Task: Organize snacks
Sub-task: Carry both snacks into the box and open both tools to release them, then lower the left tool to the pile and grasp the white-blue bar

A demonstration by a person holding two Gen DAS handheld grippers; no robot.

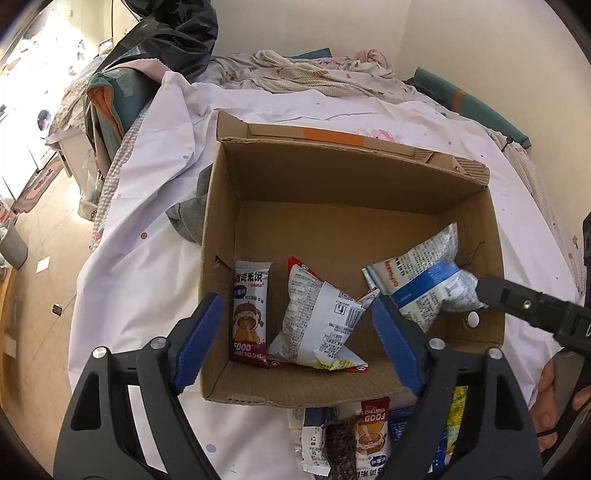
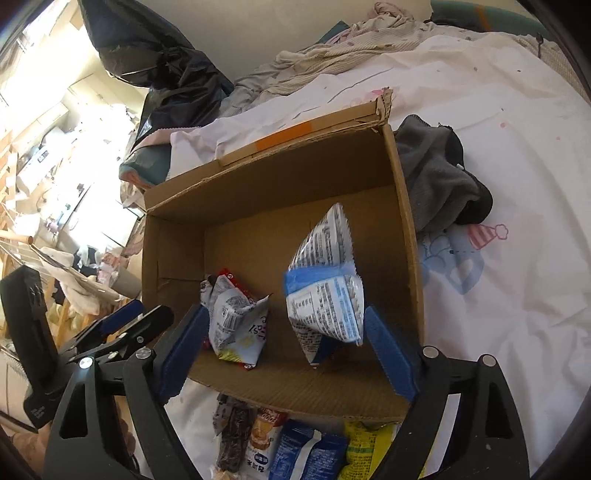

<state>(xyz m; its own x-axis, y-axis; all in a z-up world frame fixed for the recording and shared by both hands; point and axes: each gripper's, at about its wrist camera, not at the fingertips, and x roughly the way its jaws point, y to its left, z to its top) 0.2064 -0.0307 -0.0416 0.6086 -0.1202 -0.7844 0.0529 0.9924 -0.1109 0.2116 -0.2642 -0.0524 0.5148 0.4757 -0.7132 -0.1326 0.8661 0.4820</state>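
Observation:
An open cardboard box [image 1: 347, 229] stands on the white sheet. In it lie a red rice cake bar [image 1: 249, 314] at the left and a white and red packet [image 1: 317, 325] in the middle. A white and blue packet [image 1: 428, 280] stands on end at the right, also seen in the right wrist view [image 2: 325, 280]. My left gripper [image 1: 295, 343] is open and empty over the box's near wall. My right gripper [image 2: 286, 354] is open, jaws wide, with the white and blue packet between them, touching neither pad. Its tip [image 1: 491, 291] shows in the left wrist view beside that packet.
Several loose snack packets [image 2: 295, 443] lie on the sheet just in front of the box [image 2: 280, 206]. A grey cloth [image 2: 439, 181] lies beside the box. Rumpled bedding [image 1: 314, 74] and a black bag [image 1: 173, 33] are behind. The bed edge and floor [image 1: 37, 295] are to the left.

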